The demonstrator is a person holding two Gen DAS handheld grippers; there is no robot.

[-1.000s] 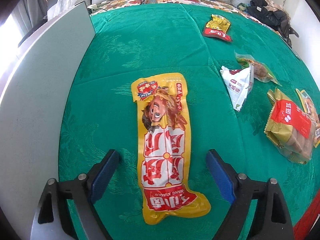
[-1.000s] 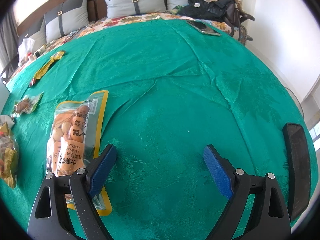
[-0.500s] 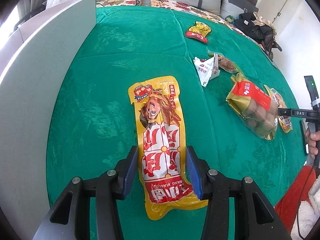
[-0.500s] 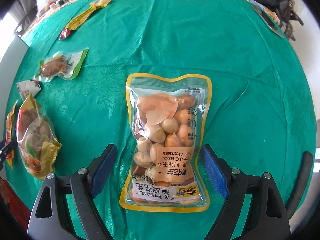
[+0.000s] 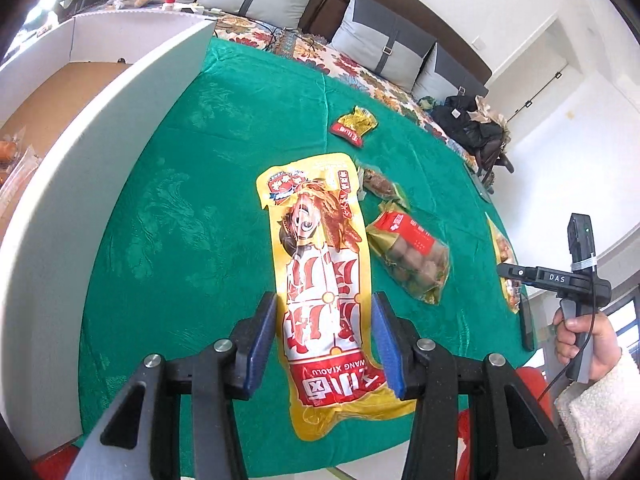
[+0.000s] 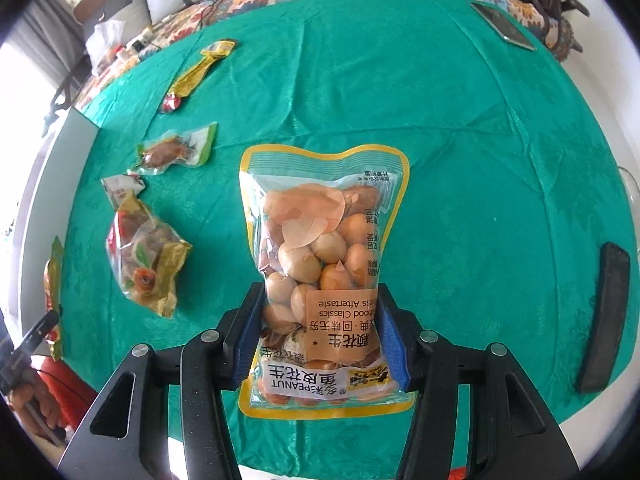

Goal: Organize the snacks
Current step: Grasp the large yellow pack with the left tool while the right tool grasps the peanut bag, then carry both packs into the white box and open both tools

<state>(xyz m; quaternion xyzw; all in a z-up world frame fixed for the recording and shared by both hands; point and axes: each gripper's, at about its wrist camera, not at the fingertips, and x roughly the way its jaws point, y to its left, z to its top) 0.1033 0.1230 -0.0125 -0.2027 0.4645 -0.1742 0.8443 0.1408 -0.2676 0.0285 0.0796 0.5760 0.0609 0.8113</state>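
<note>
Long yellow-and-red foil sausage pack pinched at its lower end between blue-padded fingers of left gripper, lifted clear of green patterned bedspread, hanging lengthwise away from camera. Clear yellow-edged peanut bag clamped at its lower third between fingers of right gripper, pads pressing both side edges, also raised above bedspread.

Relative to sausage pack, left view: gold bag with red label holding brown round snacks just right on bedspread; small clear pack of brown meat behind that; gold-and-red sachet farther back; white open carton wall well left. Hand in white fleece sleeve on a grip handle, far right. Grey-banded cushions along headboard beyond.
</note>
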